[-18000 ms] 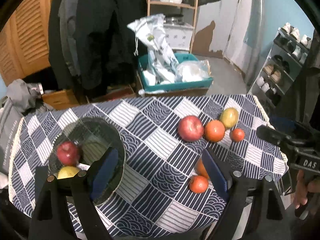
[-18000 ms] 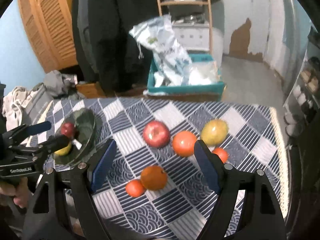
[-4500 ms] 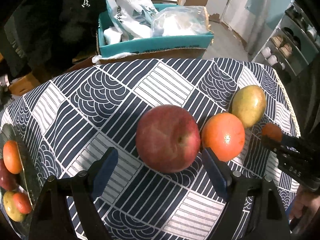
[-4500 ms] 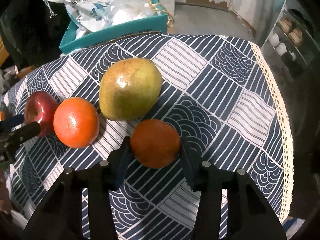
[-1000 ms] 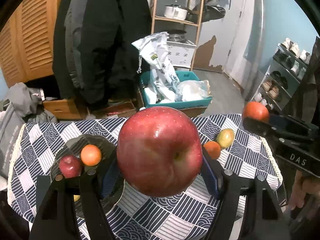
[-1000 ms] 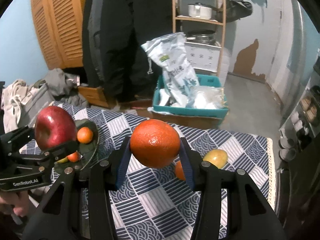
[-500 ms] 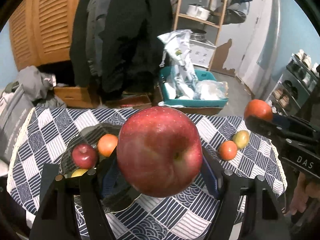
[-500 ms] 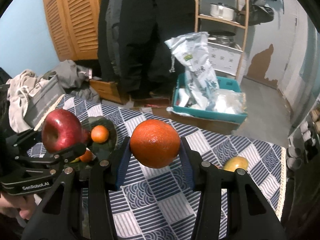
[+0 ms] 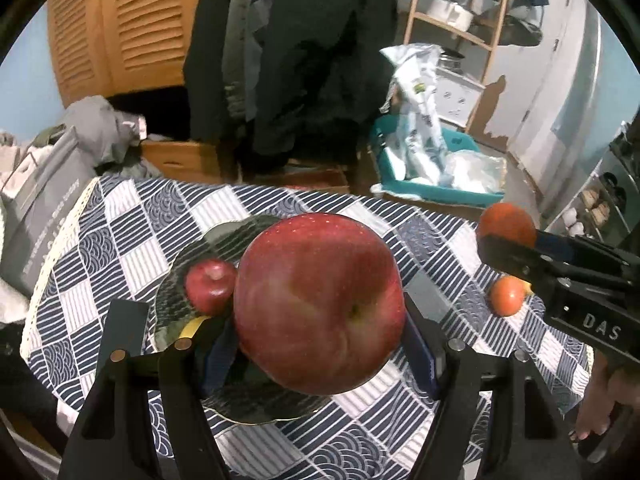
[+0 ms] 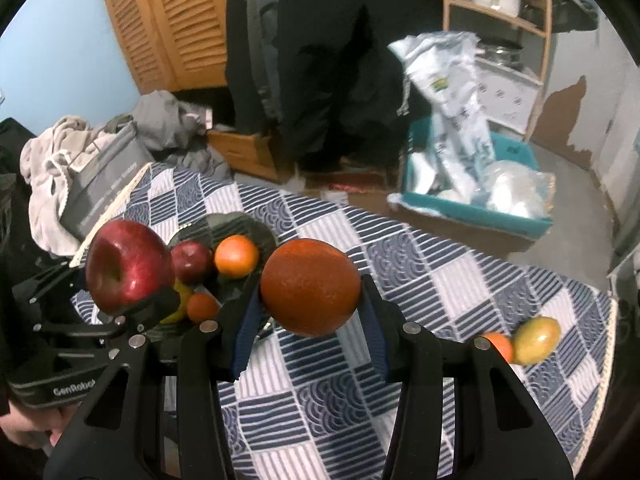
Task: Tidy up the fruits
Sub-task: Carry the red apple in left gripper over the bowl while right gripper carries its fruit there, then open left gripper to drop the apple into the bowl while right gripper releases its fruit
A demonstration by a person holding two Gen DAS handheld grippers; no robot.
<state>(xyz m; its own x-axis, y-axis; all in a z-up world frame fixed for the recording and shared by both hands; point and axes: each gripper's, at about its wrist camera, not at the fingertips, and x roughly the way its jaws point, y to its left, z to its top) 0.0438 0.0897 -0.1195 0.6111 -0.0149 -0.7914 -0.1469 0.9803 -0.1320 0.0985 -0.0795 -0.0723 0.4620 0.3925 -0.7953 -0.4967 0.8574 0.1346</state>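
Observation:
My left gripper (image 9: 318,344) is shut on a big red apple (image 9: 320,304), which hangs over the dark glass plate (image 9: 224,240) and hides much of it. On the plate lie a small red apple (image 9: 210,286), an orange (image 10: 236,256), a small reddish fruit (image 10: 203,307) and a yellow fruit (image 9: 192,326). My right gripper (image 10: 310,328) is shut on an orange (image 10: 310,286), in the air just right of the plate (image 10: 256,232). A green-yellow mango (image 10: 536,340) and another orange (image 9: 506,295) lie on the checked cloth at the table's right end.
A teal box (image 10: 472,208) with plastic bags stands on the floor behind the table. Dark coats (image 9: 288,60) hang at the back. A grey bag (image 9: 36,208) and clothes are piled off the table's left edge. A wooden shelf (image 9: 460,20) is at the back right.
Both grippers have moved left and lower with their fruit. The plate is now closer and lies under the apple; the mango and orange on the table have shifted to the right.

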